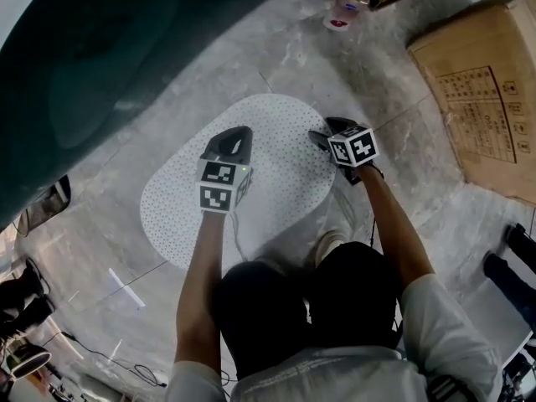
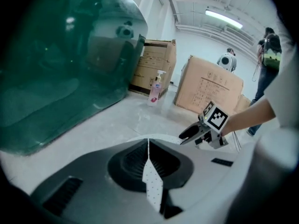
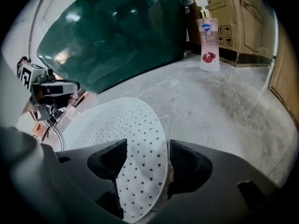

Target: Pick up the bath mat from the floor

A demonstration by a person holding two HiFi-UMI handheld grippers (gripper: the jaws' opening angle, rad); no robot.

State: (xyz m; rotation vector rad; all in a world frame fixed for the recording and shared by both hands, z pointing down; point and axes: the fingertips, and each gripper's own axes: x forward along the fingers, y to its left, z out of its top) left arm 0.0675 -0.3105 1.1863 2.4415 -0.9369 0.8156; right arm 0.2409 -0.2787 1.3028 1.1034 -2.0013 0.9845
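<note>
Bath mat (image 1: 276, 199), a white perforated oval, is lying flat on the grey floor (image 1: 352, 65). Left gripper (image 1: 238, 134) sits low over its middle, jaws pressed together with just a sliver of mat showing. Right gripper (image 1: 325, 134) is at the edge, jaws spread wide with the rim between them, not pinched. 1 pump bottle (image 3: 209, 41) stands beyond.

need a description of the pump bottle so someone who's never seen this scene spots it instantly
Find the big dark green tub and the cardboard box opposite it. The pump bottle stands on the floor in the gap between them, beyond the white bath mat. It is the only bottle there: pale body, white pump, blue and red label.
</note>
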